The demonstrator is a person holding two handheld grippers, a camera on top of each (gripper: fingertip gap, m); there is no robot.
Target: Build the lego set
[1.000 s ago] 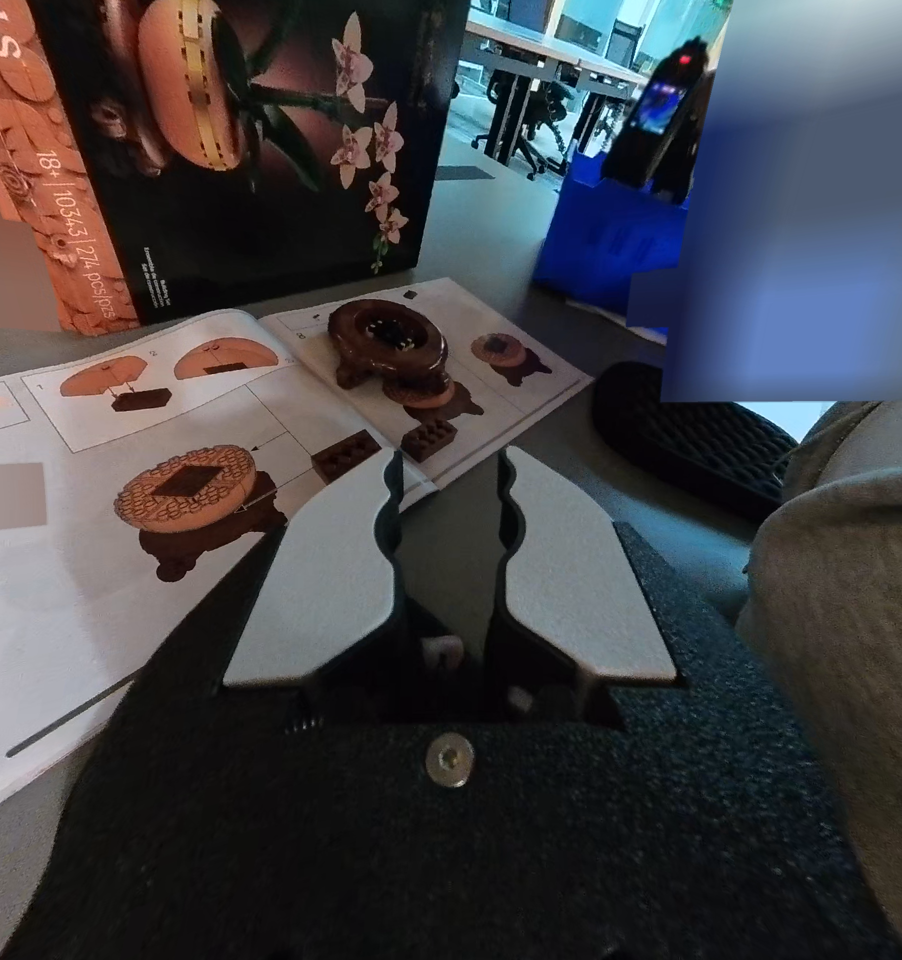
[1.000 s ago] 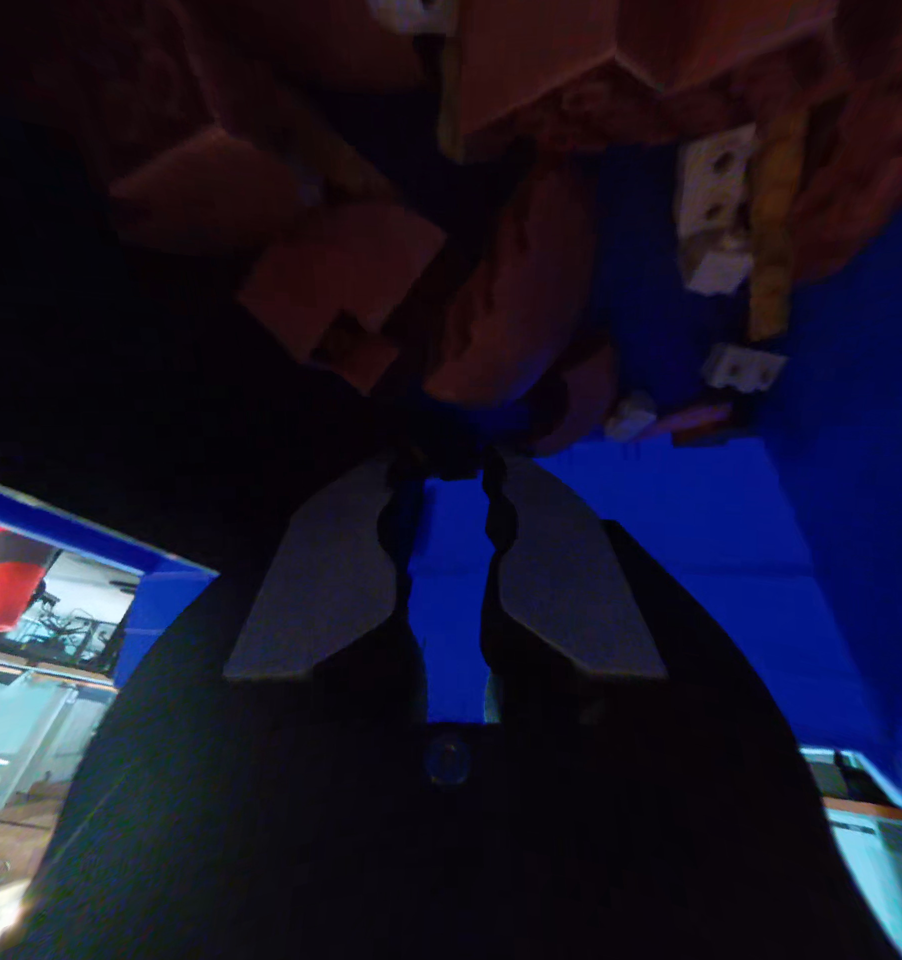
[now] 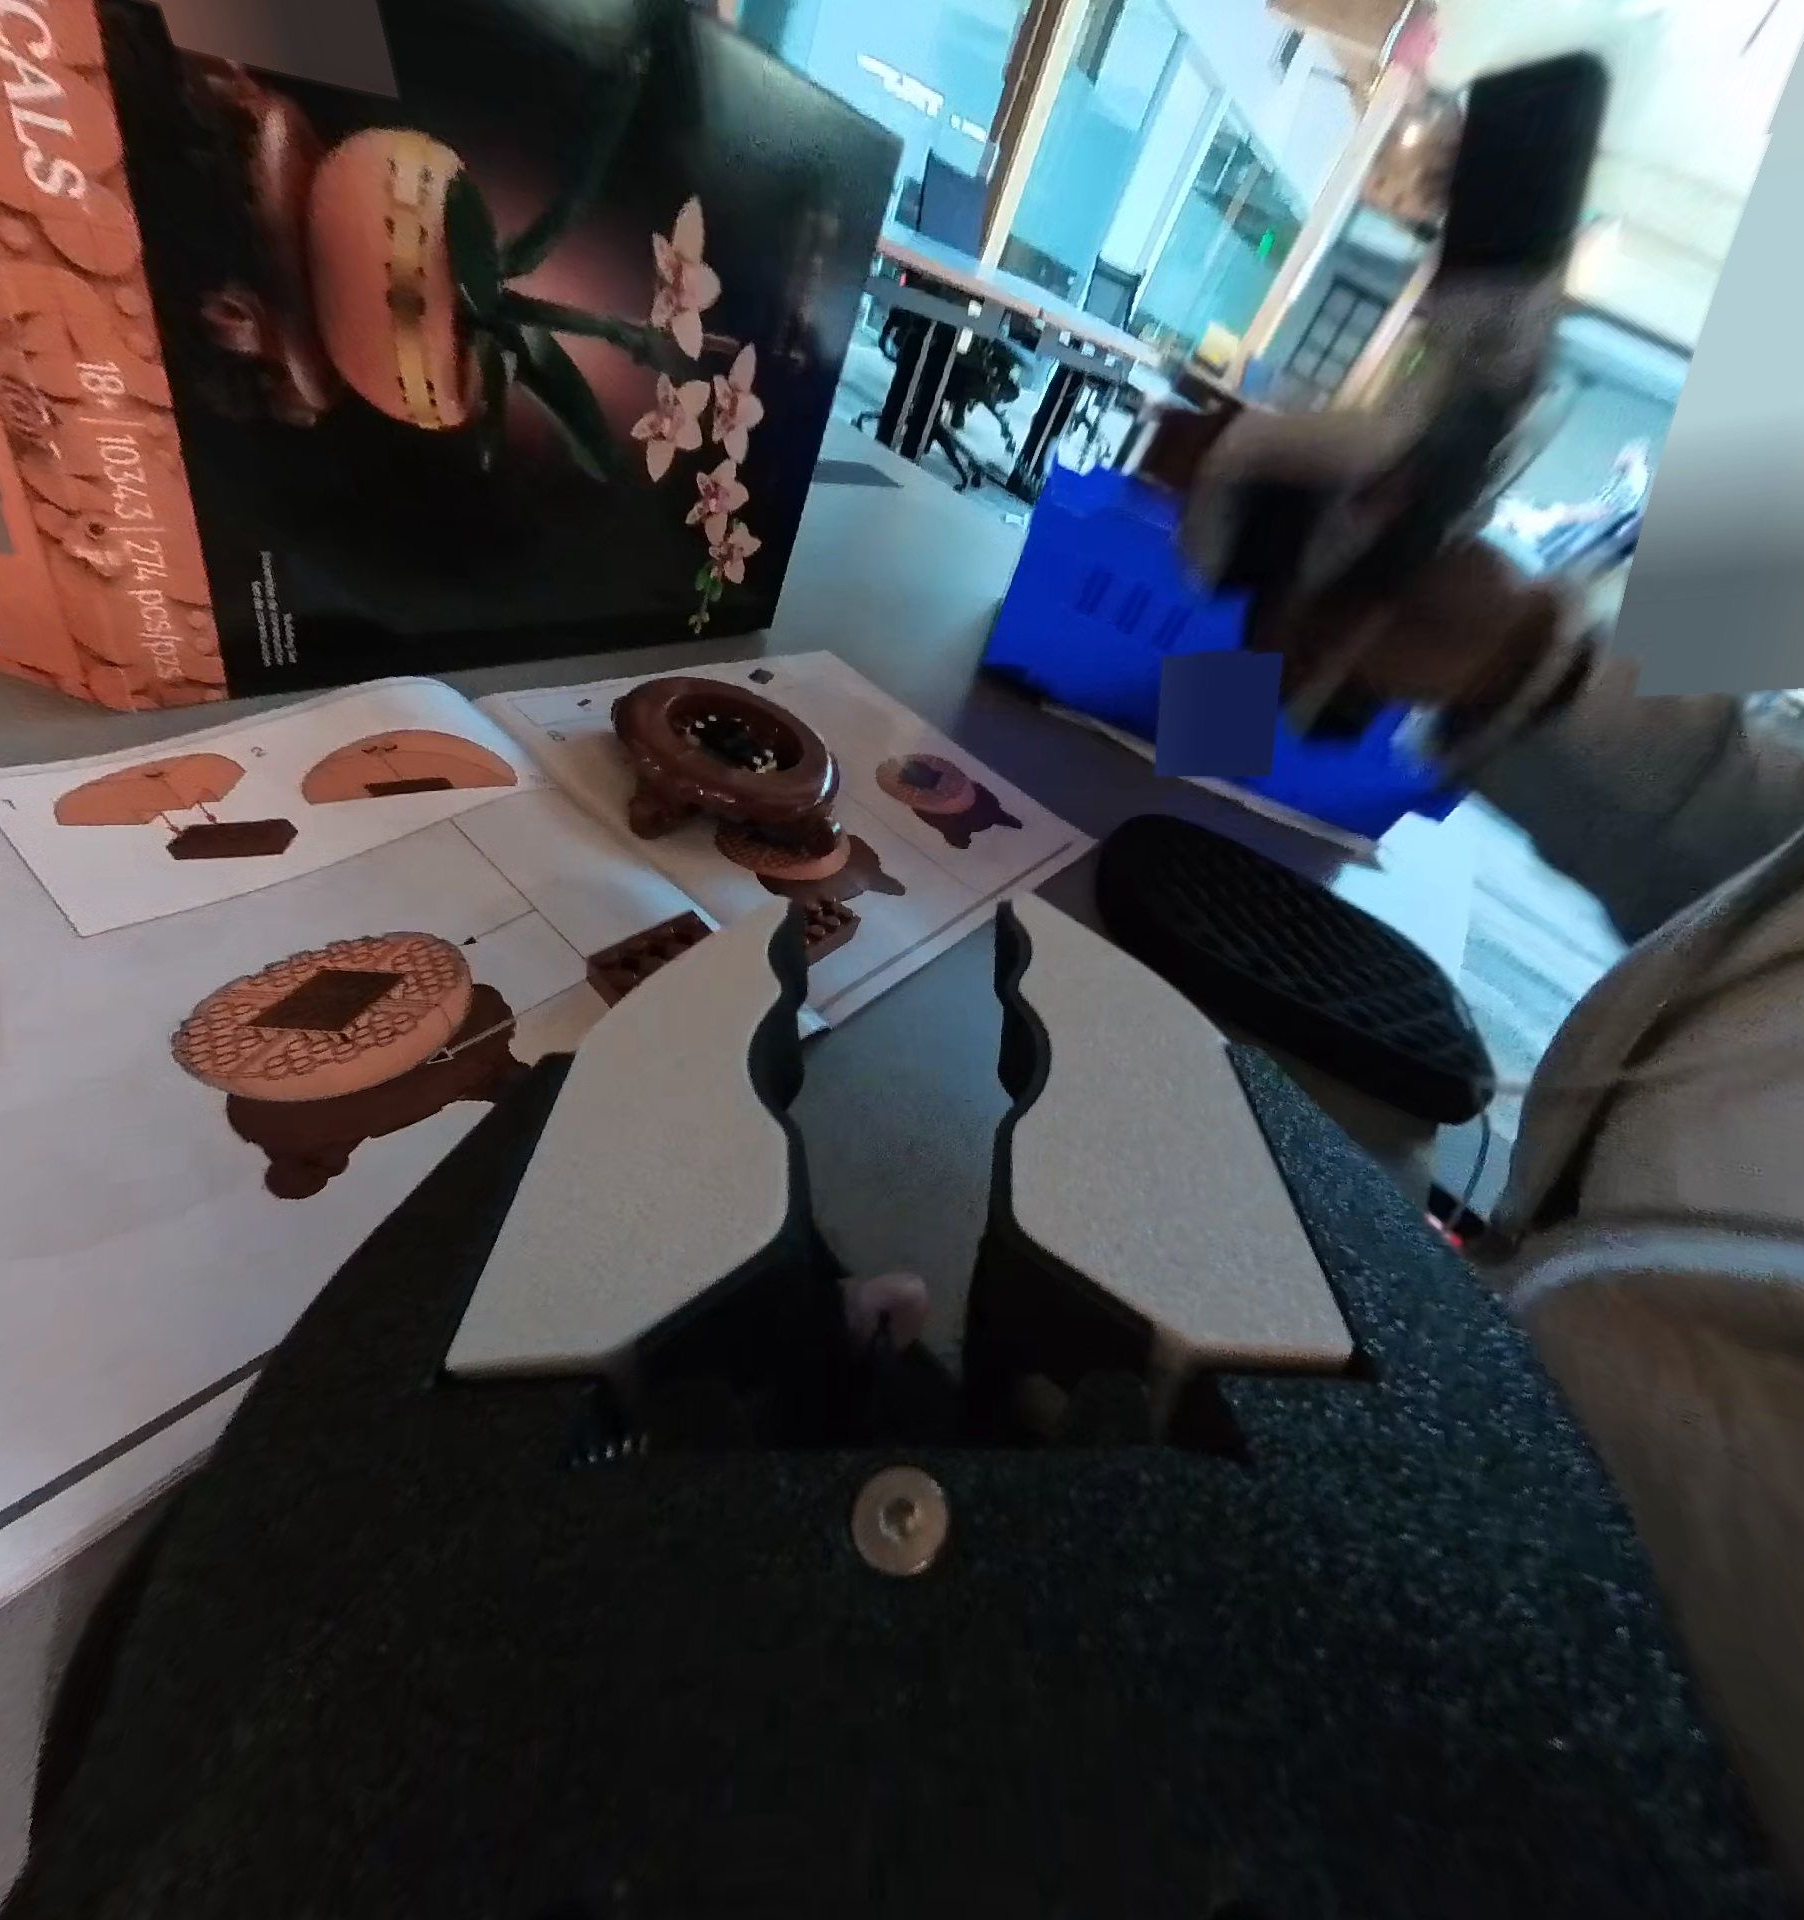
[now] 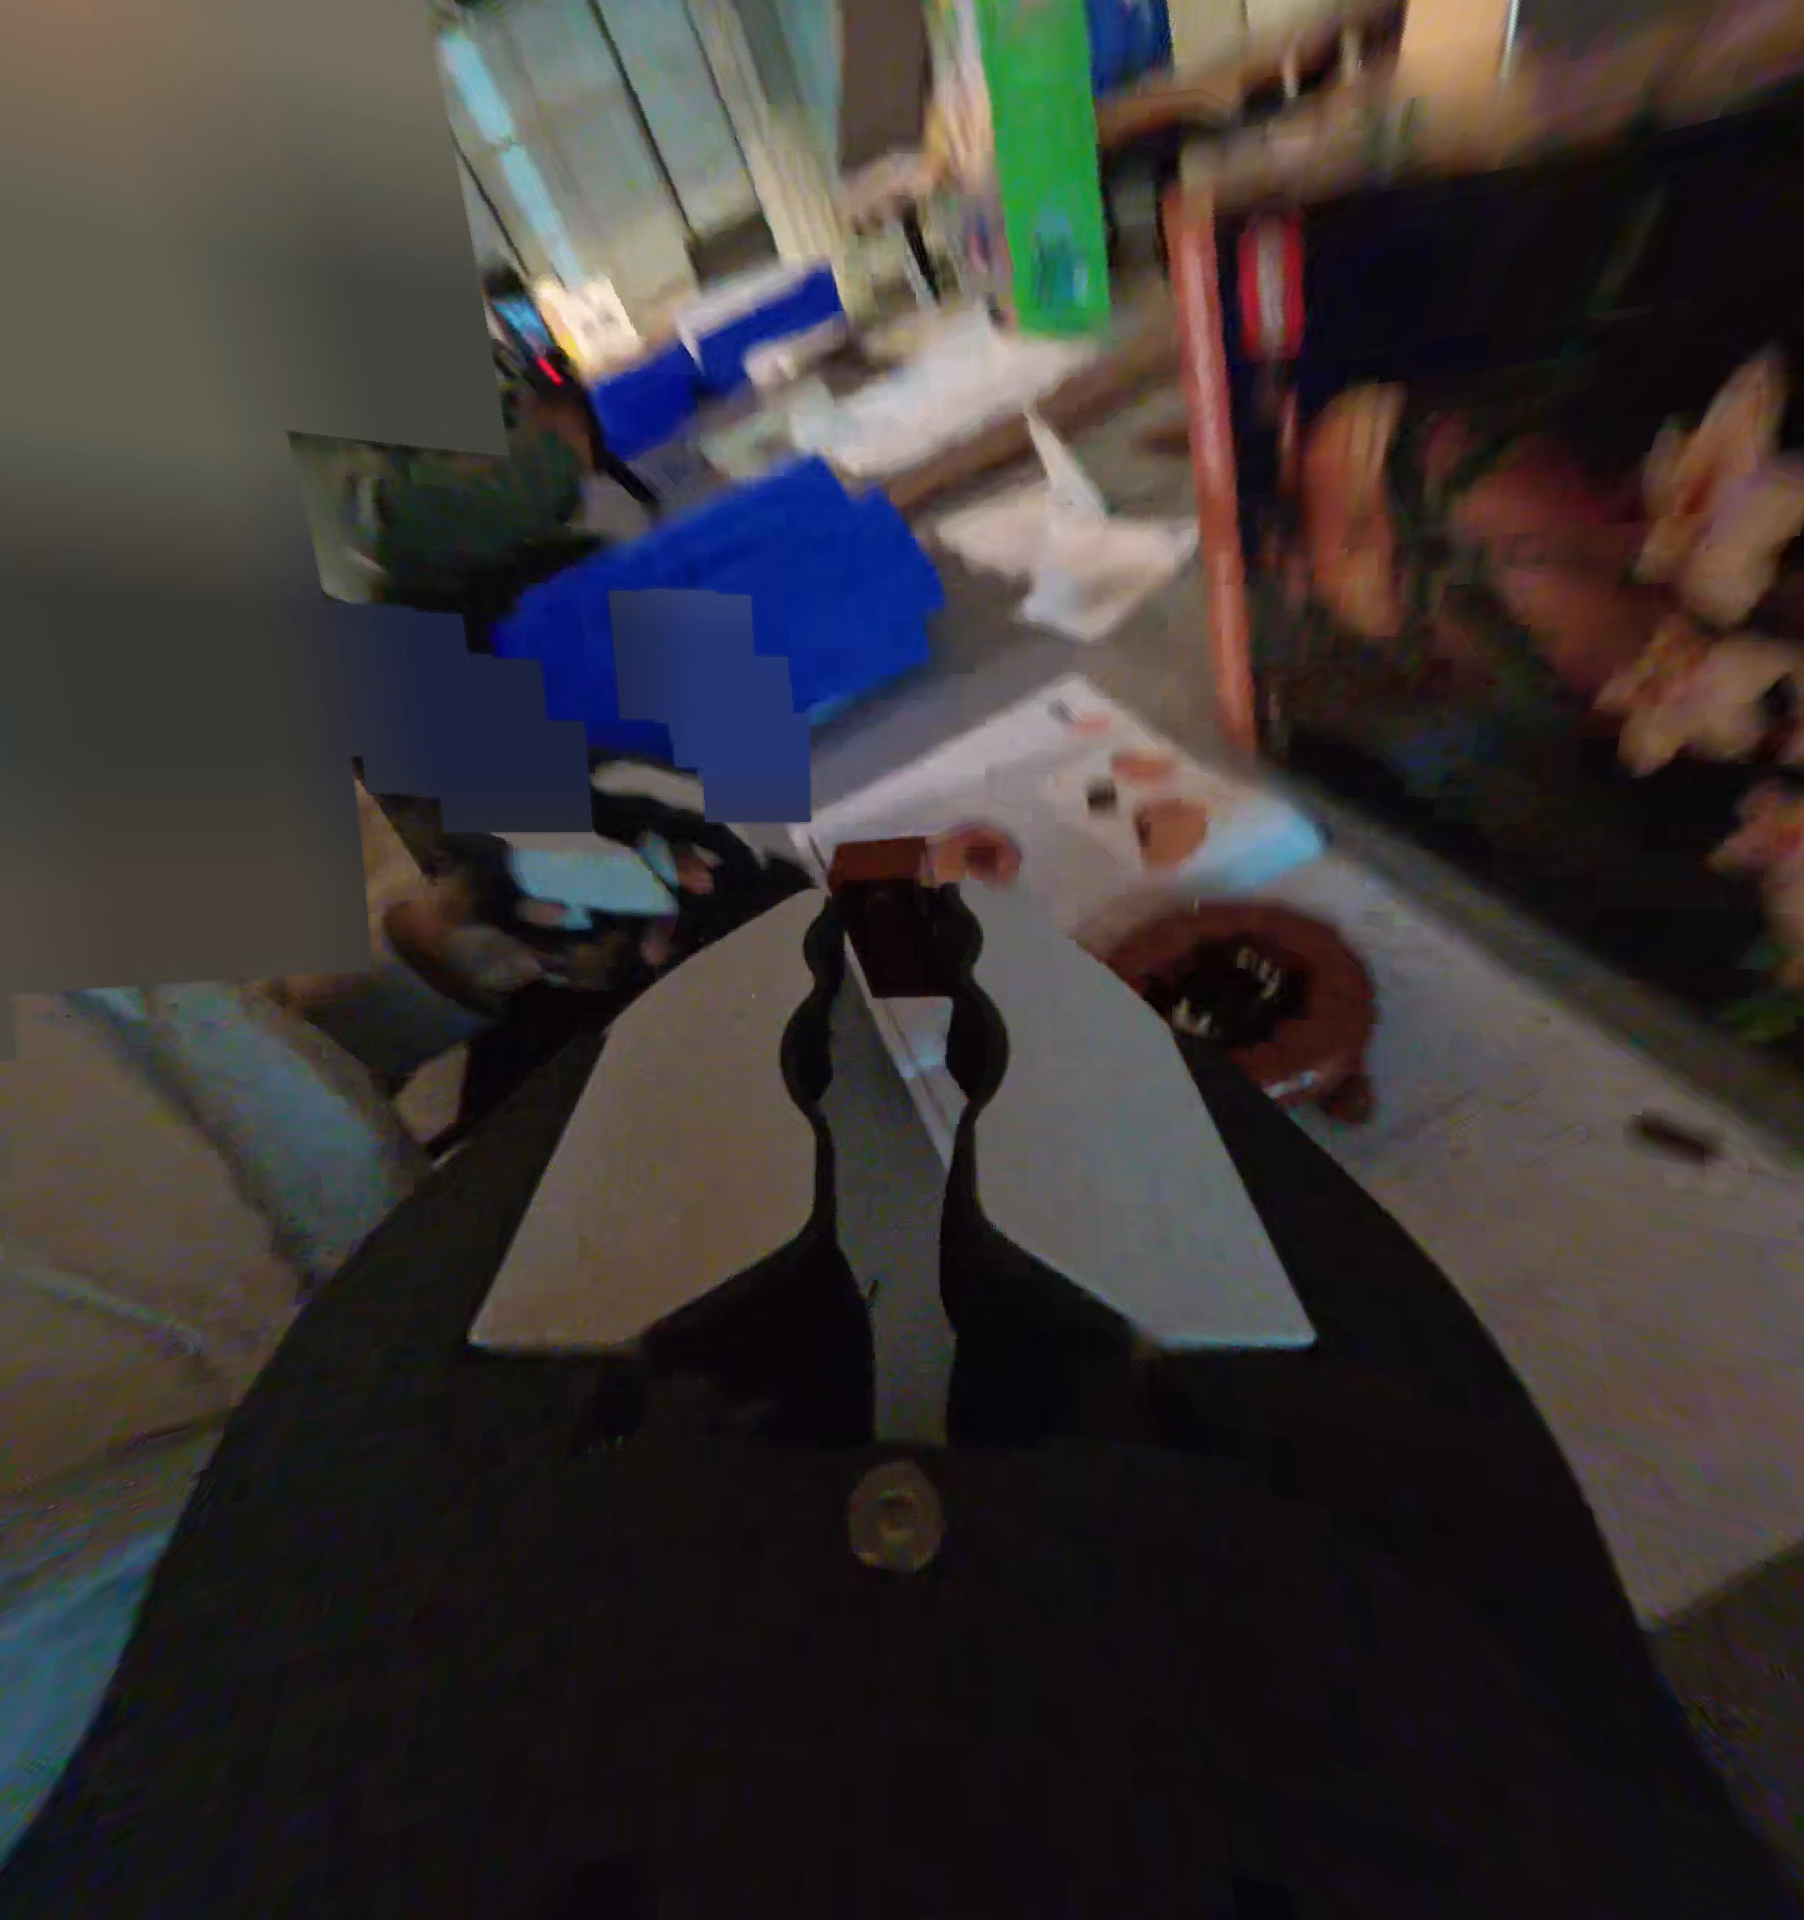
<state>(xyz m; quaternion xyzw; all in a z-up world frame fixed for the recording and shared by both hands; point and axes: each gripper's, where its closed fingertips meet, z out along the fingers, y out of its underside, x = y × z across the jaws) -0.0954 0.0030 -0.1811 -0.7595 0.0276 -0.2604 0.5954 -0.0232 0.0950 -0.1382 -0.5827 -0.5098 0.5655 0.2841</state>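
My left gripper is open and empty, low over the grey table at the near edge of an open instruction booklet. A brown ring-shaped brick assembly stands on the booklet. A small dark brown brick lies just beyond my left fingertip. My right gripper is shut on a small dark brown brick, held in the air over the booklet, left of the ring assembly. The right gripper also shows blurred in the left wrist view, above the blue bin.
A tall dark brick-set box stands behind the booklet. The blue bin sits on the right of the table. A black mesh object lies by my right finger. A person's beige sleeve is at the right. Across from one pair of fingers to the other is roughly 15 cm.
My right gripper has come up out of the blue bin, where it hung over loose bricks, and now holds a brown brick over the booklet. My left gripper has barely moved.
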